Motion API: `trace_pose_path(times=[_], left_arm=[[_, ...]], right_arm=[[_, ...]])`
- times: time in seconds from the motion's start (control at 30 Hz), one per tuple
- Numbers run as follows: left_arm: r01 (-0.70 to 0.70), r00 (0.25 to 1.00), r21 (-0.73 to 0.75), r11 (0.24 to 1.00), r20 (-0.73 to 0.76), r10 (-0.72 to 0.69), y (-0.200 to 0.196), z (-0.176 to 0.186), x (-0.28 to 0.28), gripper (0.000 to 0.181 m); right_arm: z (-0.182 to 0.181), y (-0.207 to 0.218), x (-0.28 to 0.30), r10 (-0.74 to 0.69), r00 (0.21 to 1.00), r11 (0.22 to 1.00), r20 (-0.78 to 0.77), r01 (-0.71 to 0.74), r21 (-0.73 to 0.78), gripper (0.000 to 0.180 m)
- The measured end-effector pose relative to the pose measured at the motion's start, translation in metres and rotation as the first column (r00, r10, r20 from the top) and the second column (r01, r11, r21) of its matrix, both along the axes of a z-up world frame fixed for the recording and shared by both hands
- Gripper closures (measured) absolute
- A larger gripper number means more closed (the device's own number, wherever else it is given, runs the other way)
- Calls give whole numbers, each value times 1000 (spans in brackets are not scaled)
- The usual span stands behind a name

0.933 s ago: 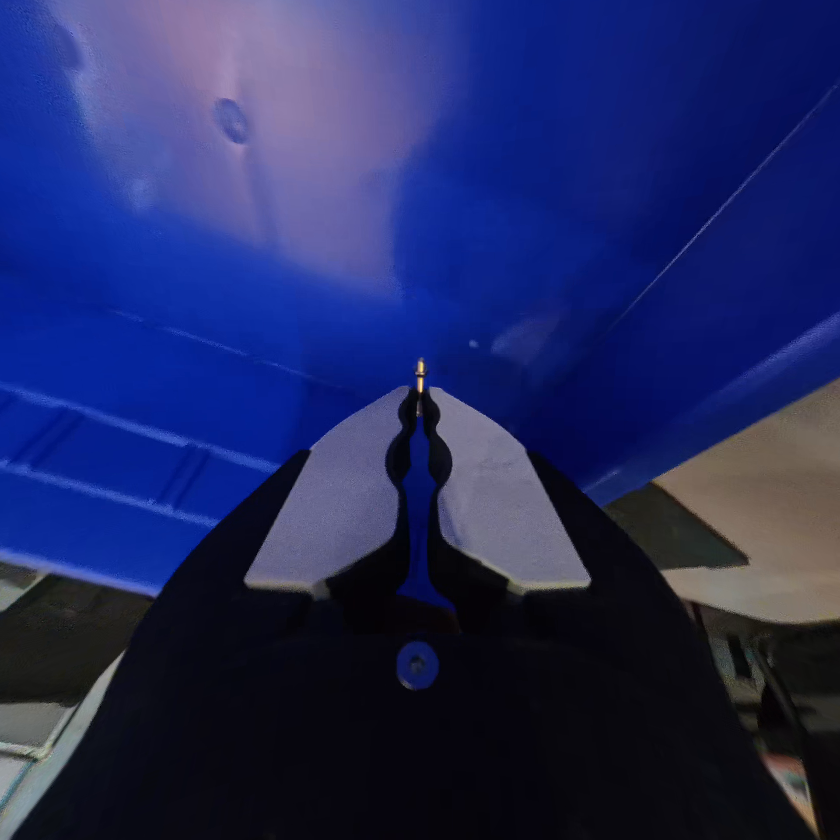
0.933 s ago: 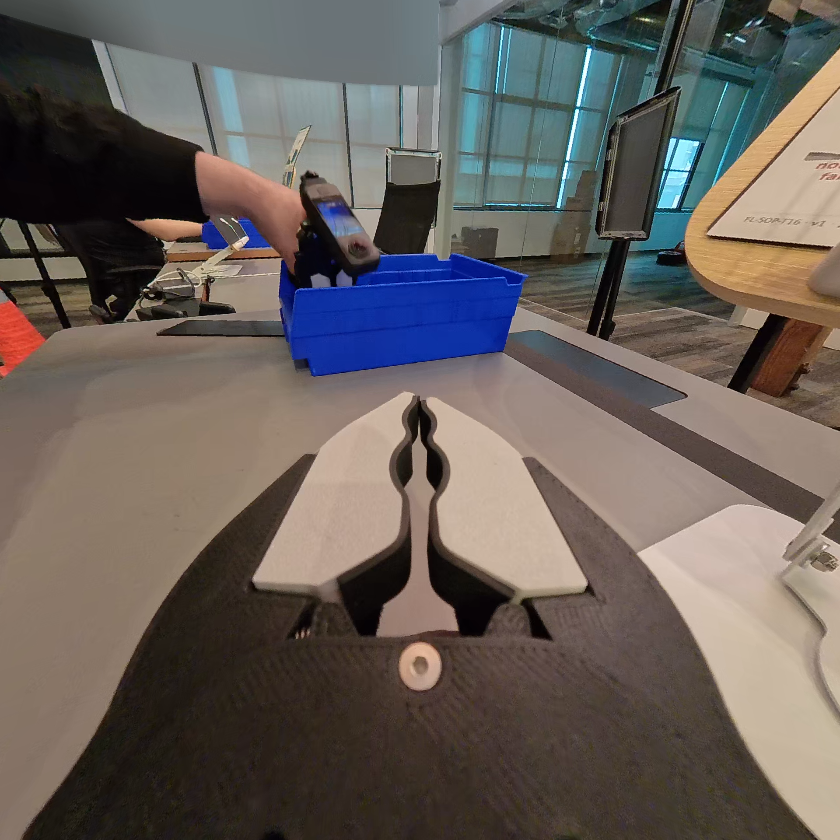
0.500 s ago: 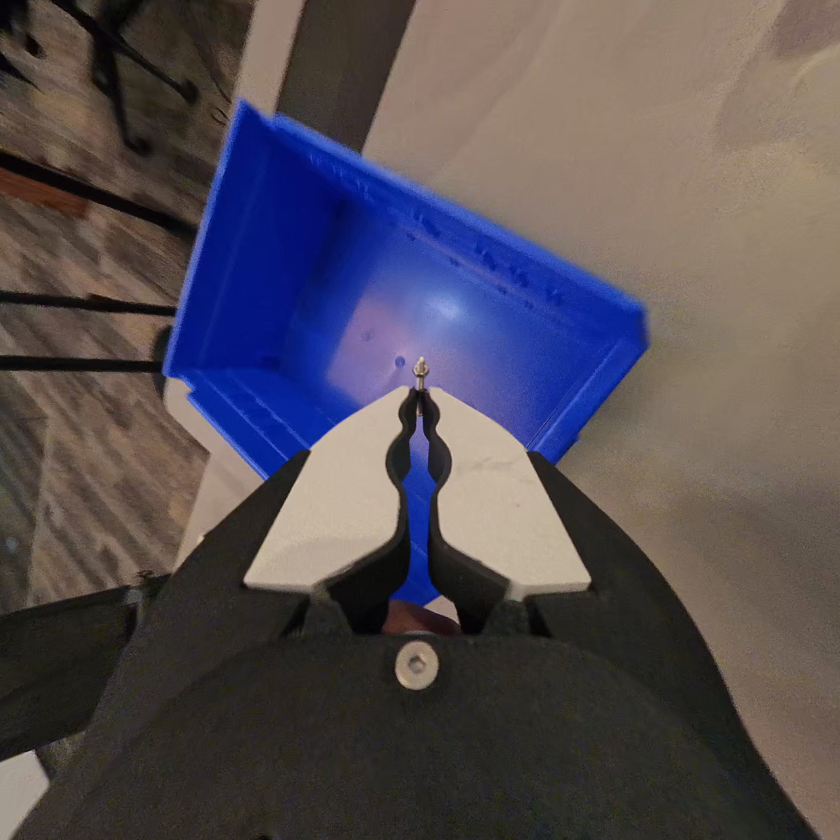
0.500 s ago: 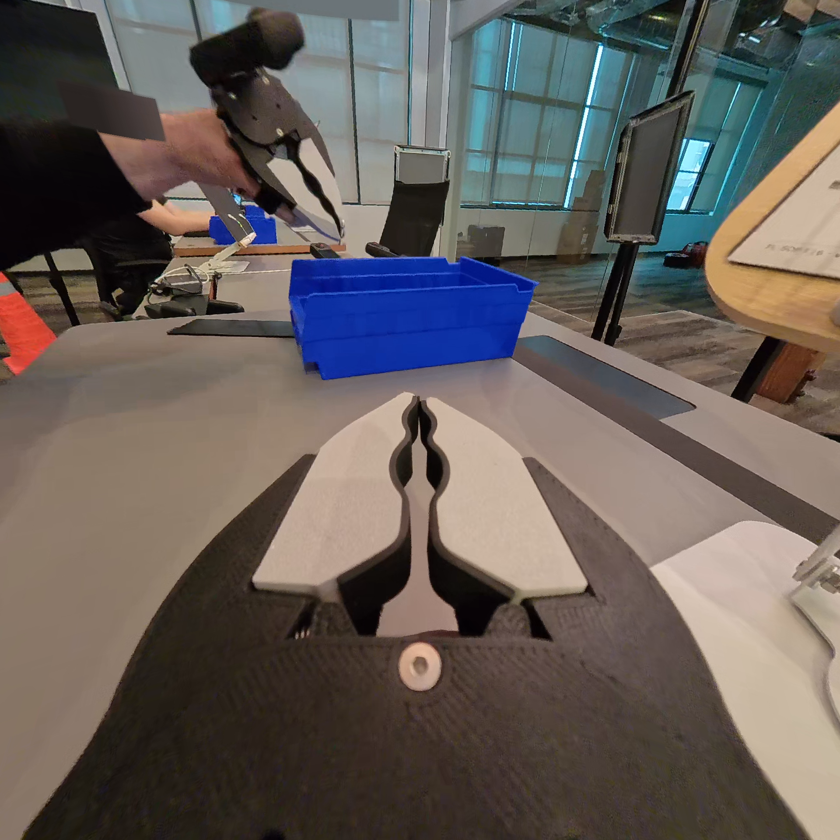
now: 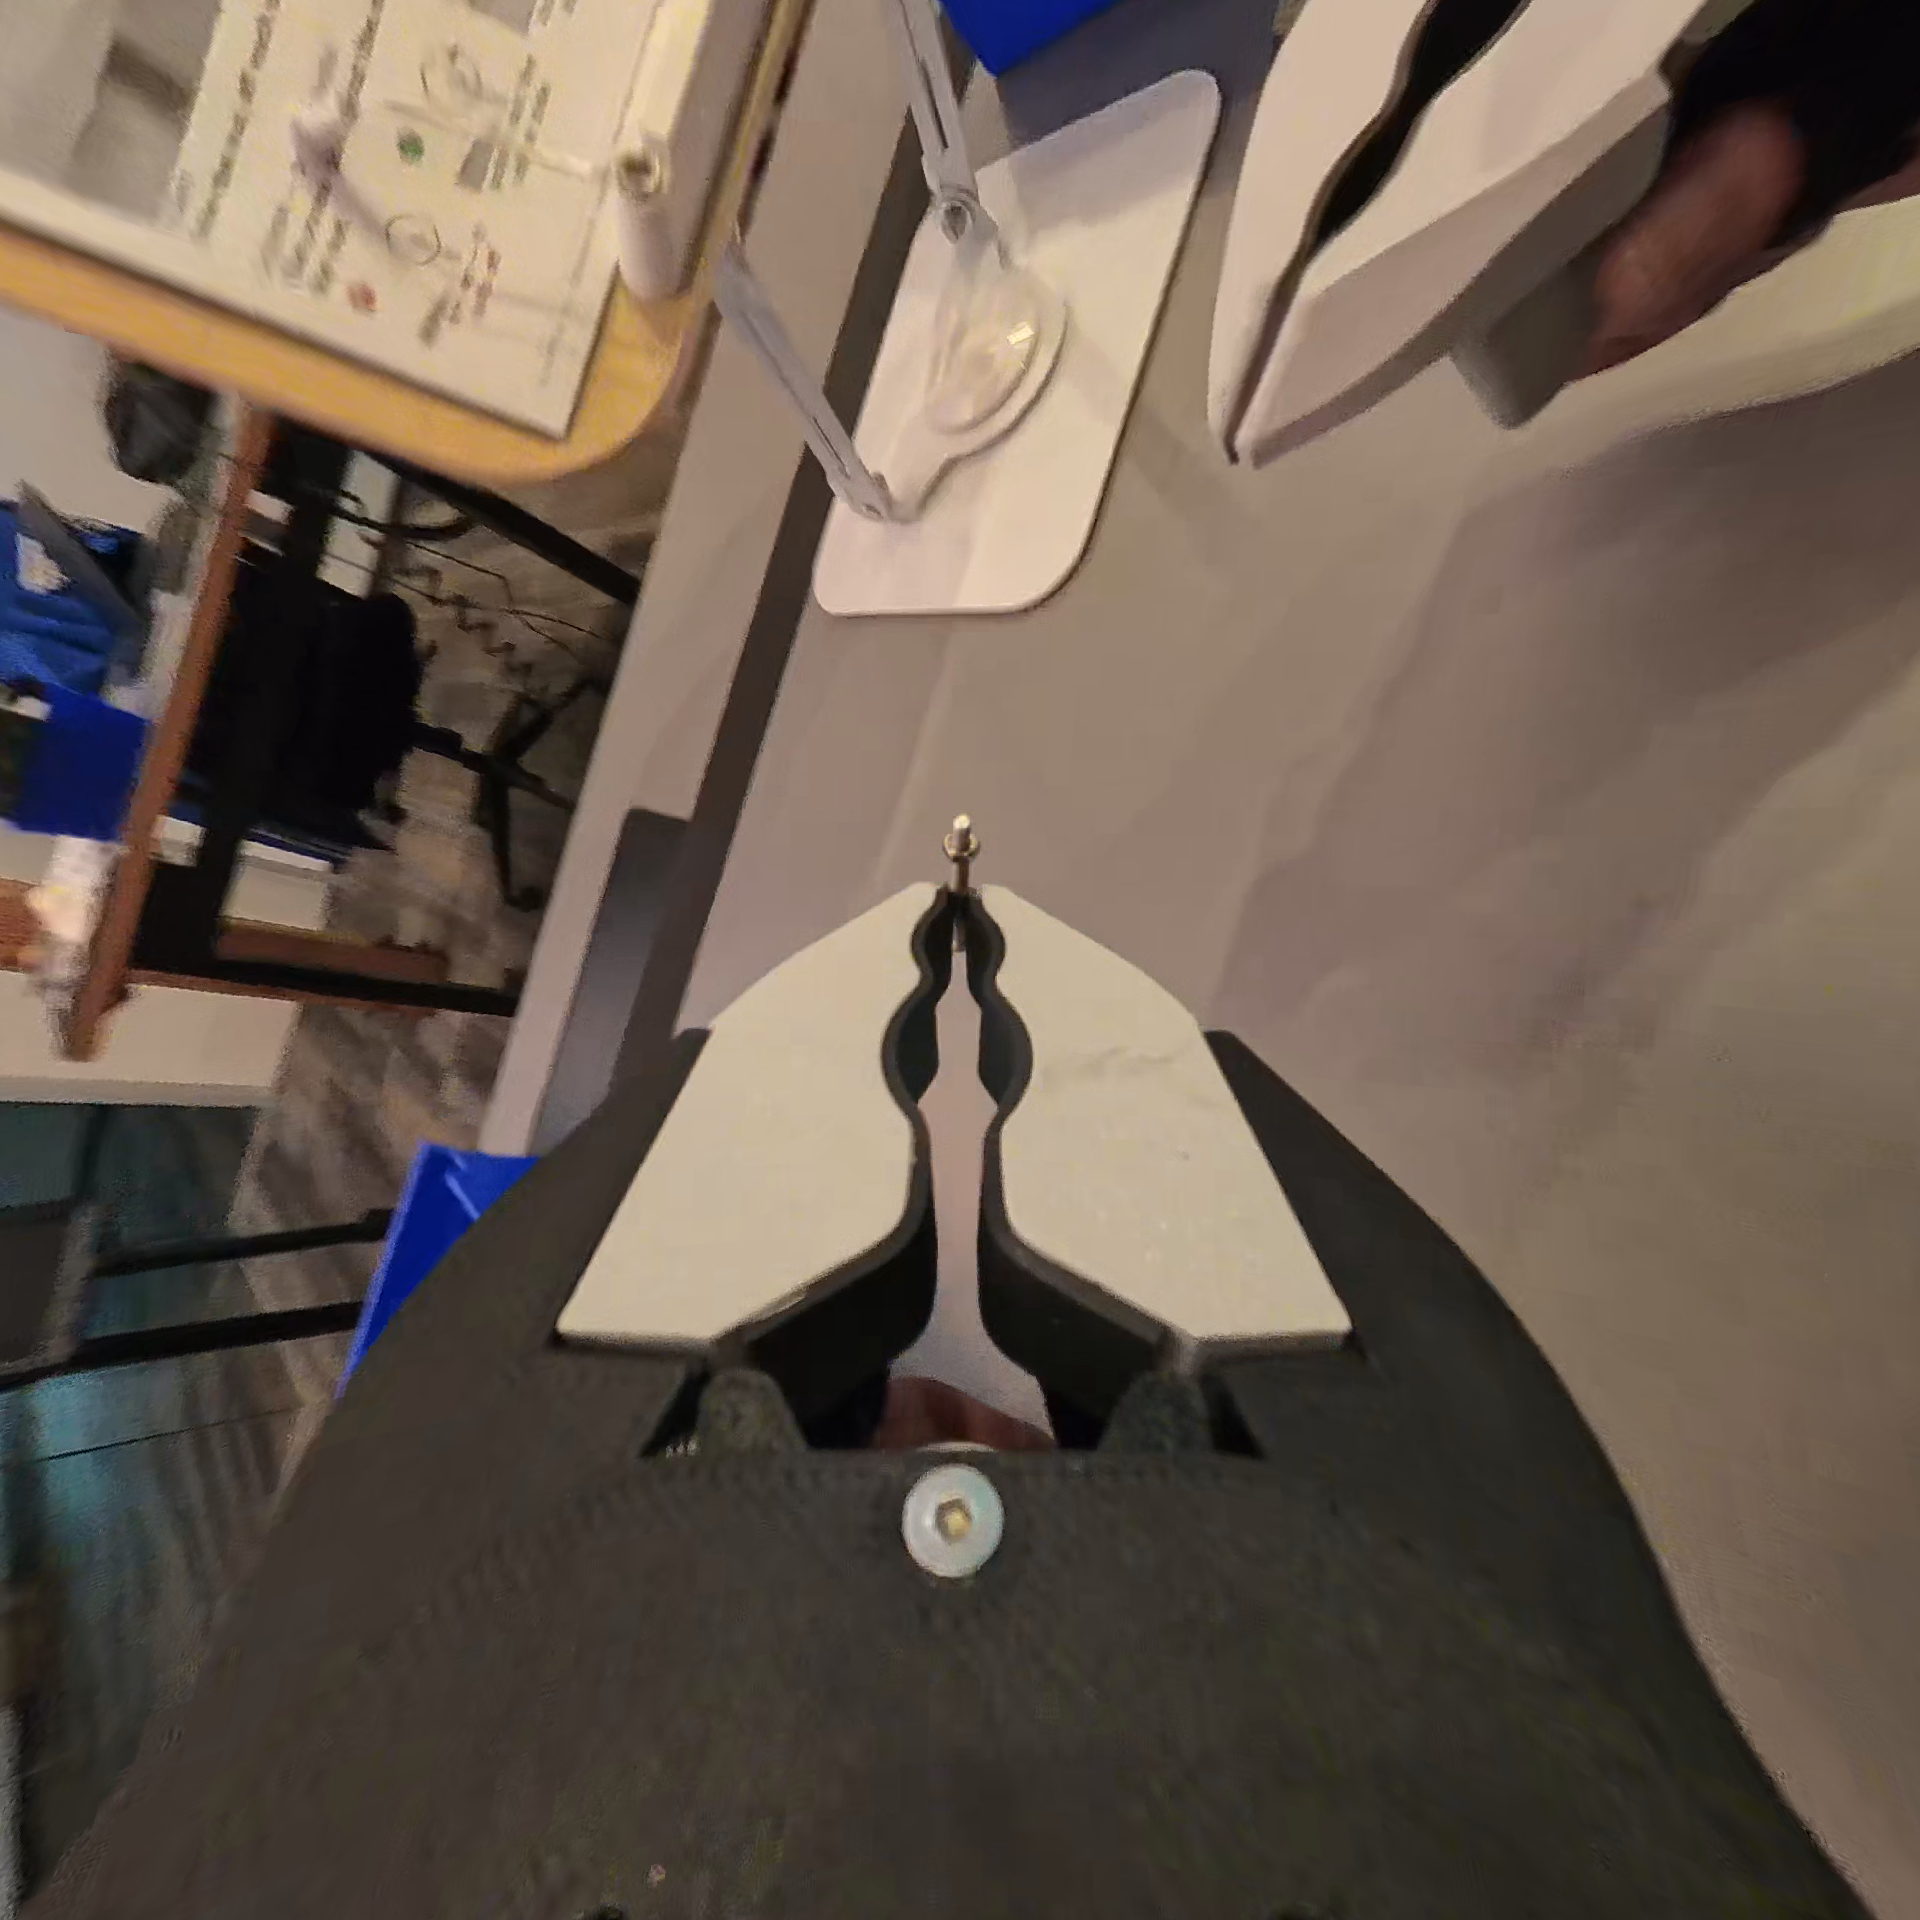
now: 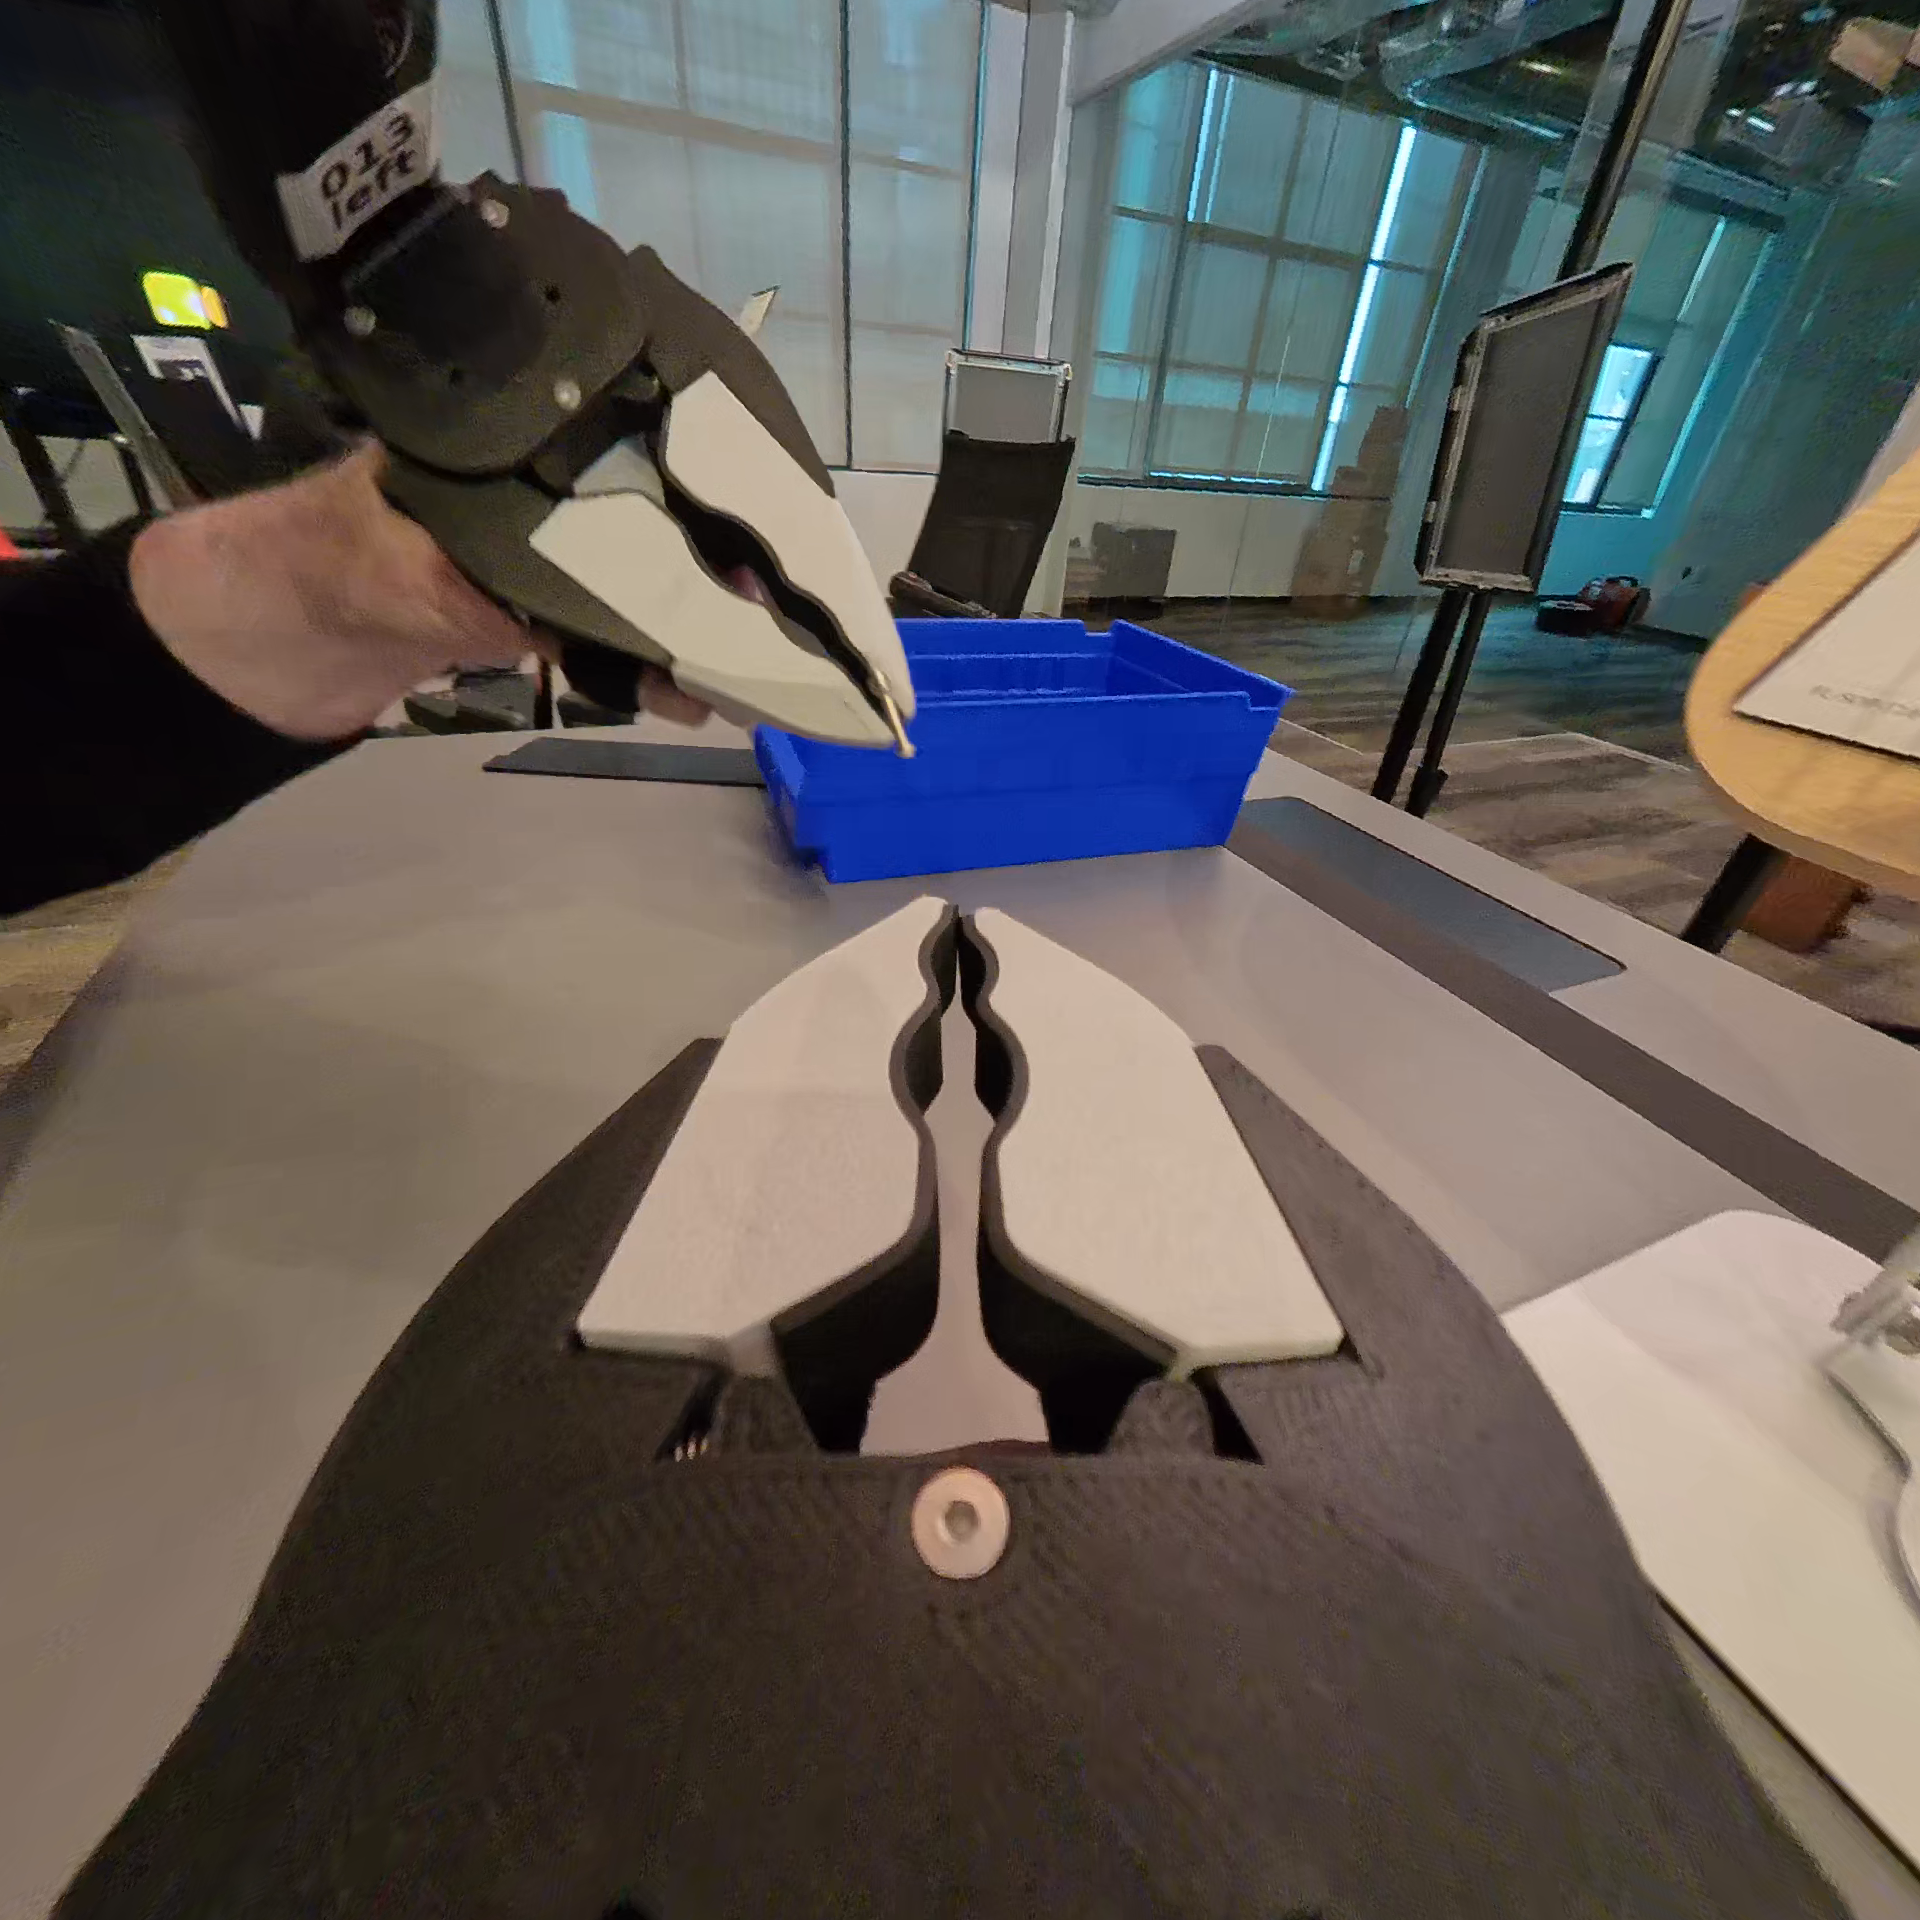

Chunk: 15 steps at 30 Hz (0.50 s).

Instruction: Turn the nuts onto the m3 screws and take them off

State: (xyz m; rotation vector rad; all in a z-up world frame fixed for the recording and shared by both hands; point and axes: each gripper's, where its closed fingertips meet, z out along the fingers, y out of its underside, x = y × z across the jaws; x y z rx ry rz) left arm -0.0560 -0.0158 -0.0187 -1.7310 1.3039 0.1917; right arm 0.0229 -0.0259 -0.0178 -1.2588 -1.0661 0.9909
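Note:
My left gripper (image 5: 958, 896) is shut on a small metal screw (image 5: 958, 850) that sticks out past its fingertips, with a nut-like collar near its tip. In the right wrist view the left gripper (image 6: 883, 717) is held by a hand above the grey table (image 6: 416, 997), in front of the blue bin (image 6: 1018, 790), with the screw (image 6: 896, 724) pointing down to the right. My right gripper (image 6: 956, 914) is shut and empty, low over the table. It also shows at the top right of the left wrist view (image 5: 1247, 436).
A white plate with a clear stand (image 5: 966, 343) lies on the table's right side, and its corner shows in the right wrist view (image 6: 1714, 1455). A wooden side table with a printed sheet (image 5: 364, 208) stands beyond the table edge. A dark strip (image 6: 1434, 894) runs along the table. The left gripper's tips are roughly 9 cm from the right gripper's.
My left gripper has lifted out of the blue bin with the screw and swung over the table toward my right gripper. My right gripper has stayed shut and almost still.

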Motion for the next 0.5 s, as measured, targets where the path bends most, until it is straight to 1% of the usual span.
trace_pose_path(times=[0.07, 0.13, 0.2, 0.27, 0.37, 0.43, 0.5], left_arm=[[23, 999, 50, 998, -38, -21, 10, -8, 24, 179], [58, 997, 101, 993, -47, -53, 19, -12, 47, 179], [58, 995, 167, 984, -93, -43, 29, -15, 60, 179], [85, 990, 208, 974, -130, -58, 33, -17, 75, 179], [116, 976, 264, 957, -211, -60, 39, -21, 88, 179], [112, 973, 300, 947, -225, -44, 43, -19, 93, 179], [128, 971, 314, 941, -234, -54, 46, -17, 98, 179]], right_arm=[[3, 3, 7, -37, 999, 999, -16, 37, 8, 180], [6, 9, 14, -80, 996, 997, -28, 80, 4, 178], [9, 15, 19, -119, 992, 993, -37, 119, -7, 176], [5, 23, 21, -161, 987, 987, -10, 161, -20, 171], [1, 34, 27, -220, 976, 974, 8, 220, -47, 170], [-6, 39, 28, -241, 969, 968, 51, 243, -56, 170], [-9, 42, 29, -240, 969, 966, 59, 245, -87, 169]])
